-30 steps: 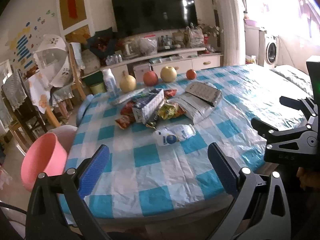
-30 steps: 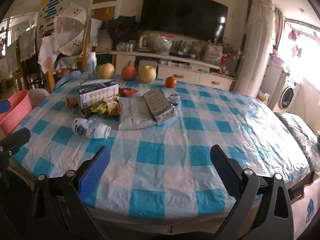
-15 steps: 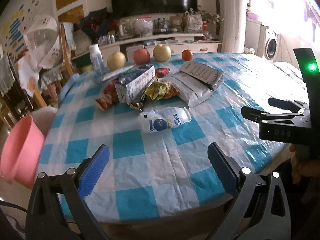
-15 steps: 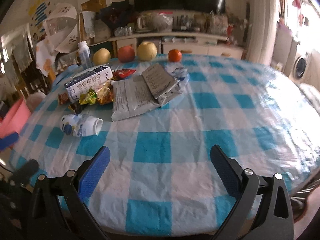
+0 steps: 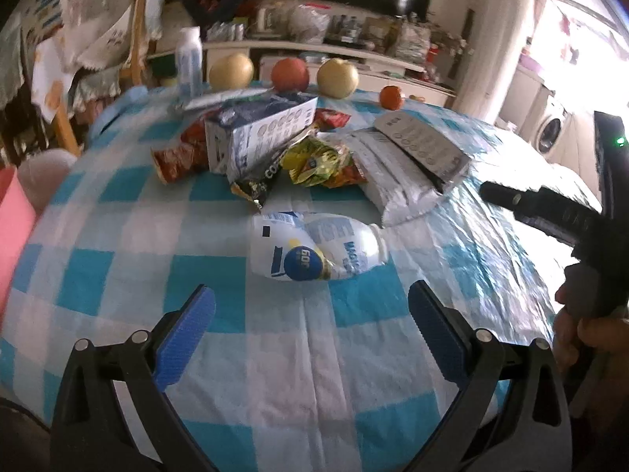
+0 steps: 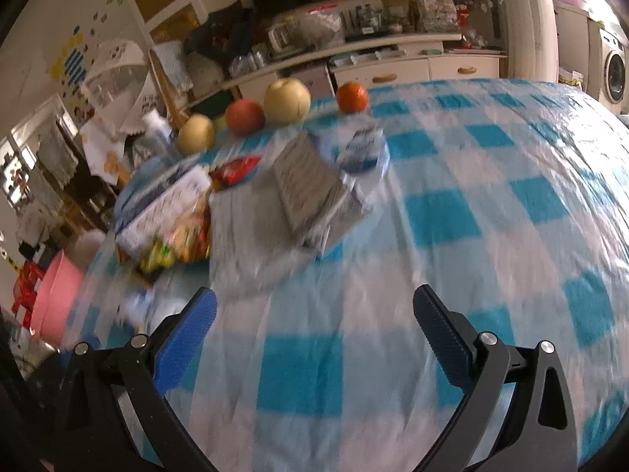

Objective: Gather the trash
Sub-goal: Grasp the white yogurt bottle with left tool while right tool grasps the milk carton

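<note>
Both grippers advanced over table: left gripper [image 5: 310, 320], jaws wide, nears crushed white plastic bottle [image 5: 314, 249]; right gripper [image 6: 314, 320] likewise wide, empty—pickup imminent.

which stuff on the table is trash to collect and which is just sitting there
Trash to collect:
- crushed white bottle, nearest the left gripper
- blue and white carton
- yellow snack wrapper
- red snack wrapper
- silver foil bags
- pink bin, likely where it goes

Just lying about:
- red apple
- two yellow pears
- small orange
- upright clear bottle
</note>
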Tool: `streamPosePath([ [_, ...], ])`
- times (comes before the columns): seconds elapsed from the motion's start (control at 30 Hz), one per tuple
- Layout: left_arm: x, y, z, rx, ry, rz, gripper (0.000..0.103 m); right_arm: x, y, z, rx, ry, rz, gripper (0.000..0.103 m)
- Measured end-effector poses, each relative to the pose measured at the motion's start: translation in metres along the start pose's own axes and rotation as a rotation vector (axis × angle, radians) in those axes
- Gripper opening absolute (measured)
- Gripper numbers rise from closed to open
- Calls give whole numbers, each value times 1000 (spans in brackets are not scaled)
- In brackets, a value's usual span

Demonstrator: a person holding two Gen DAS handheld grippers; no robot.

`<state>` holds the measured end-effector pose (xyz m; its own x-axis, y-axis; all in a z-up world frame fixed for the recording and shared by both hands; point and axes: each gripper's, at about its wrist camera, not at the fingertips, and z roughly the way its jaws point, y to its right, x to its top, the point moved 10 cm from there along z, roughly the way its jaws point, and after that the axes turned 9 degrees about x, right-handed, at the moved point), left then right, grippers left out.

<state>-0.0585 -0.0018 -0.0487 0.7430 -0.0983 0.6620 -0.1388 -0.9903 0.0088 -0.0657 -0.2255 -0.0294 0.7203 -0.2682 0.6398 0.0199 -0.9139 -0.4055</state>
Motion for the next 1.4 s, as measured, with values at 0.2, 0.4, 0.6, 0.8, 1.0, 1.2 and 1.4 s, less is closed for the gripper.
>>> streamPosePath([
  [0.2,3,3,20,40,-15,2,99,32,7,20,-16,24,-41,99],
  [0.4,12,3,30,61,-4,20,99,47,5,45,-40,-5,-124,98],
  [0.6,15,6,39,81,-22,65,99,46,3,71,-80,-69,-208,97],
  [0.8,23,10,47,108,-19,130,99,41,7,87,-95,-124,-234,71],
  [1.0,28,6,56,90,-43,120,99,40,8,88,-100,-122,-231,67],
  [1.2,31,1,60,50,-55,86,85,37,4,83,-130,-122,-261,62],
  [1.4,33,-4,56,2,-42,74,79,33,7,78,-139,-126,-245,61],
])
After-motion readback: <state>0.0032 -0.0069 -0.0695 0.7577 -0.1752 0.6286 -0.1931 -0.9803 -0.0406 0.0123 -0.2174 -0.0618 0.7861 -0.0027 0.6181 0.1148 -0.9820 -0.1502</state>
